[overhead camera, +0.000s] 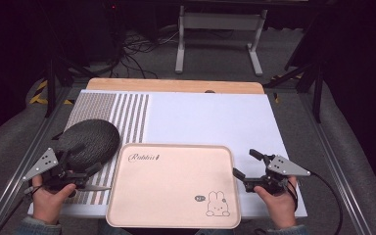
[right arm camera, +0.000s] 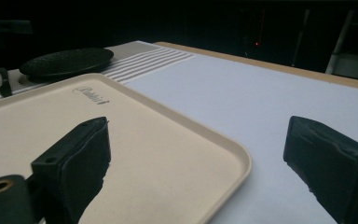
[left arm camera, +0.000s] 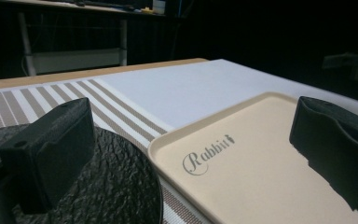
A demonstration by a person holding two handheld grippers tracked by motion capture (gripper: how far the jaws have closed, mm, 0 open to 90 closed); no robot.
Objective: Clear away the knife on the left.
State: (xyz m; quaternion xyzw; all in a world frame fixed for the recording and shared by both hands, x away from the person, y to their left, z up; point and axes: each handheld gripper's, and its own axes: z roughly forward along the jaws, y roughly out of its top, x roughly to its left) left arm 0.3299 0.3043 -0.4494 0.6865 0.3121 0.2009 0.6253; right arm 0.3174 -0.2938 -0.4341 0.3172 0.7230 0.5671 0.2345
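The counter [overhead camera: 176,86] is wooden and carries a white mat [overhead camera: 210,120] with a block of brown stripes [overhead camera: 127,115] along its left part. On the mat's near edge lies a pale beige tray [overhead camera: 174,188], bare inside, with the word "Rabbit" printed near its far left corner and a small rabbit drawing near its near right corner; its near rim overhangs the mat's edge in the high view. A black, rough-textured round plate [overhead camera: 88,142] rests on the striped part, just beside the tray's far left corner.

The left gripper [overhead camera: 94,175] is held in the person's left hand [overhead camera: 51,198] at the tray's left side. Its fingers [left arm camera: 51,154] stand released, wide apart: in the left gripper view one finger hangs over the black plate and the other over the tray's surface, with the tray's left rim and the "Rabbit" lettering between them. Nothing is grasped.

The right gripper [overhead camera: 245,164] is held in the person's right hand [overhead camera: 279,203] at the tray's right side. Its fingers [right arm camera: 79,158] are also released and well apart: in the right gripper view one sits over the tray's floor, the other over the bare white mat, and the tray's right rim runs between them. They hold nothing.
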